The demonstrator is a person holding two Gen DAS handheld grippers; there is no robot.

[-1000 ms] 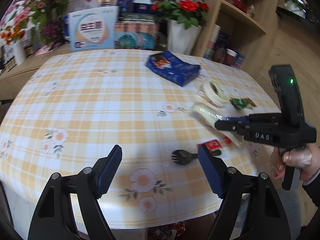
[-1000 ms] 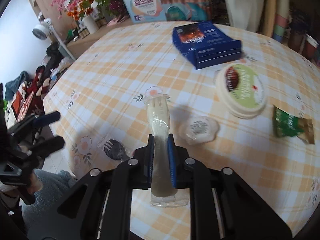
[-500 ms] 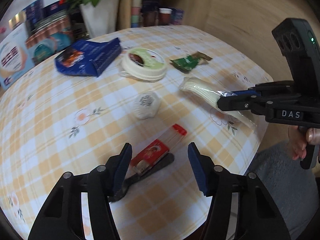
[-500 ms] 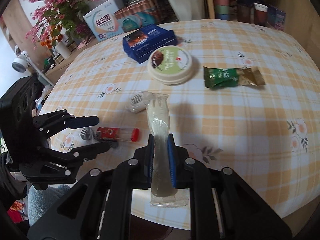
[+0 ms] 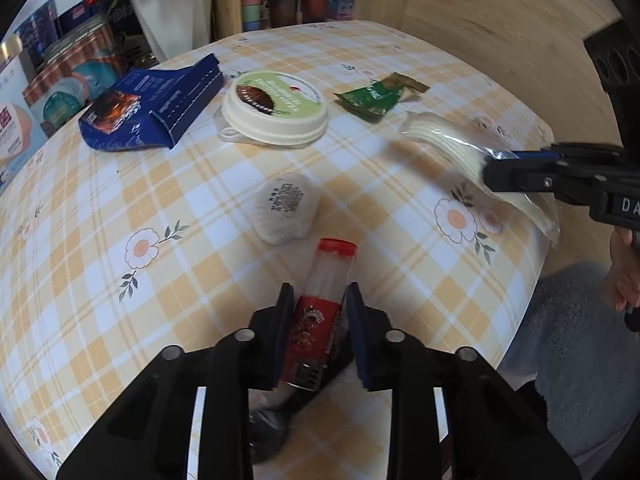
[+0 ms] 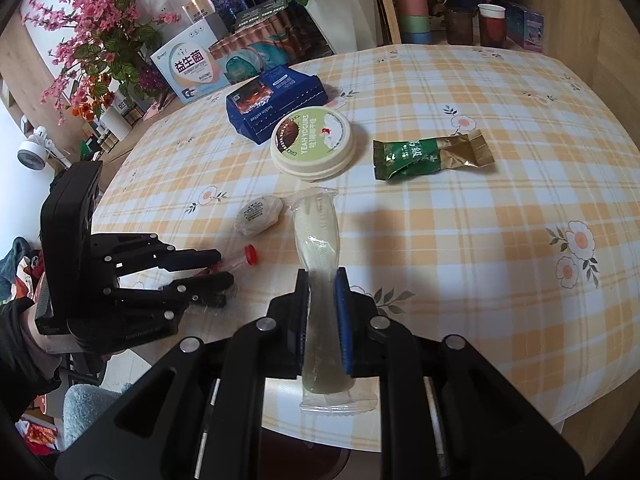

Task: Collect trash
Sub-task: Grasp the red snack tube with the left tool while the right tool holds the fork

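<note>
My left gripper (image 5: 320, 300) is shut on a red-capped tube with a red label (image 5: 320, 316) at the table's near edge; a black plastic spork (image 5: 276, 420) lies under it. From the right wrist view the left gripper (image 6: 222, 268) shows at the left with the tube's red cap (image 6: 251, 254) sticking out. My right gripper (image 6: 322, 280) is shut on a clear-wrapped white plastic fork (image 6: 318, 232), held just above the table; it also shows in the left wrist view (image 5: 444, 136).
On the checked tablecloth (image 6: 480, 208) lie a crumpled white wrapper (image 6: 258, 216), a yogurt lid (image 6: 312, 142), a green snack packet (image 6: 424, 156) and a blue box (image 6: 276, 100). Flower pots, boxes and cups stand behind the table.
My left gripper has moved forward and closed on the red-capped tube. My right gripper still holds the wrapped fork, shifted slightly.
</note>
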